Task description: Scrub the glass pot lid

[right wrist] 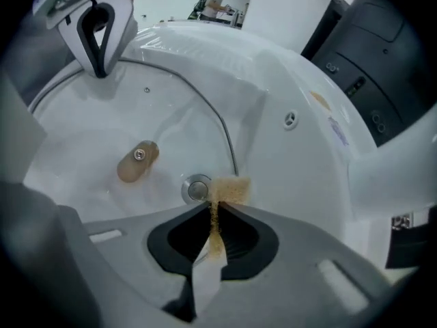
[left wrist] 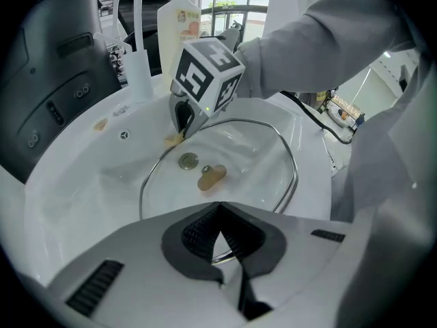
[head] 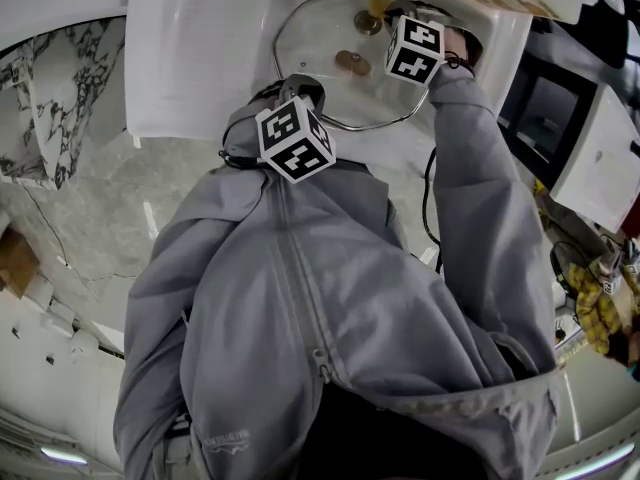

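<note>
A round glass pot lid [head: 322, 38] with a metal rim and a tan knob [head: 352, 63] lies in a white sink [head: 200, 58]. At its near edge my left gripper [head: 300, 90] is shut on the lid's rim. In the left gripper view the rim [left wrist: 222, 257] shows between the closed jaws of the left gripper [left wrist: 220, 205]. My right gripper [right wrist: 213, 207] is shut on a small tan sponge [right wrist: 229, 190], held low at the lid's far edge beside the sink drain [right wrist: 197, 188]. The left gripper view shows the right gripper [left wrist: 179, 132] pointing down with the sponge [left wrist: 174, 139].
A soap bottle [left wrist: 181, 19] and a white faucet post [left wrist: 140, 63] stand behind the sink. A dark appliance [right wrist: 369, 67] sits beside the basin. A marble counter [head: 80, 198] runs along the left. An overflow hole [right wrist: 291, 119] marks the sink wall.
</note>
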The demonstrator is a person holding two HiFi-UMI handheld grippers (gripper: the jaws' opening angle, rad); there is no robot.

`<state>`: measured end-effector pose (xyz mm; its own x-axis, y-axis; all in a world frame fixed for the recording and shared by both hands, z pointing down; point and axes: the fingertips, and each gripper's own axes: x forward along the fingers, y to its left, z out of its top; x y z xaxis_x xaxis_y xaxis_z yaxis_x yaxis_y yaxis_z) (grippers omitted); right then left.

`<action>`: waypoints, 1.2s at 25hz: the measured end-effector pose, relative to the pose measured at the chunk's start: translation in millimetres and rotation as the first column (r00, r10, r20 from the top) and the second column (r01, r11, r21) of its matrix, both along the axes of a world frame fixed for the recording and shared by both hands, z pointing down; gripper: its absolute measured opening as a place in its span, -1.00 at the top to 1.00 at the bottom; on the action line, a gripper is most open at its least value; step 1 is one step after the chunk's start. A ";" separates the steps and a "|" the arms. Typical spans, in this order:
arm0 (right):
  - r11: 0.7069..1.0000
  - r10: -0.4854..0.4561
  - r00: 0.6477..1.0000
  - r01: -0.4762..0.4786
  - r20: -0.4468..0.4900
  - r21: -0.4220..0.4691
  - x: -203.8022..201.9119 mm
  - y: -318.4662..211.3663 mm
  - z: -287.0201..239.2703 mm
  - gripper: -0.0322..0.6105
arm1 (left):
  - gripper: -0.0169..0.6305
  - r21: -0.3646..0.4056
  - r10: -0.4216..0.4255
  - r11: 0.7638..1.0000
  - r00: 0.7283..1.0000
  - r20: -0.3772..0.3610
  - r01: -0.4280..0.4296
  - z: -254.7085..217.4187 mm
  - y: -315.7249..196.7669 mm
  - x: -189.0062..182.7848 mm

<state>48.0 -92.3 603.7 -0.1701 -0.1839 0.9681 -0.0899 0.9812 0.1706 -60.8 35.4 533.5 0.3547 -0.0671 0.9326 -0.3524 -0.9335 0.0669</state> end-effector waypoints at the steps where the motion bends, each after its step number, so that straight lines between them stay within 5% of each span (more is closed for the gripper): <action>1: 1.000 -0.014 1.000 0.014 -0.014 0.002 -1.4 -1.9 4.3 0.81 | 0.93 0.001 -0.001 1.000 1.000 0.001 0.001 0.2 -0.2 -0.1; 12: 0.991 -0.095 0.991 0.085 -0.096 -0.107 1.1 10.0 33.3 0.81 | 0.93 0.006 -0.044 0.999 0.999 0.000 0.044 -0.5 -1.9 -2.5; 22: 0.974 -0.047 0.996 0.029 -0.074 -0.224 1.8 44.3 22.7 0.81 | 0.93 0.016 -0.045 0.999 0.999 0.003 0.045 -0.1 -1.8 0.6; 30: 0.903 0.079 0.996 -0.086 -0.035 -0.420 3.6 86.8 -4.3 0.81 | 0.93 0.022 -0.039 0.999 0.999 0.001 0.039 -1.2 -2.5 2.0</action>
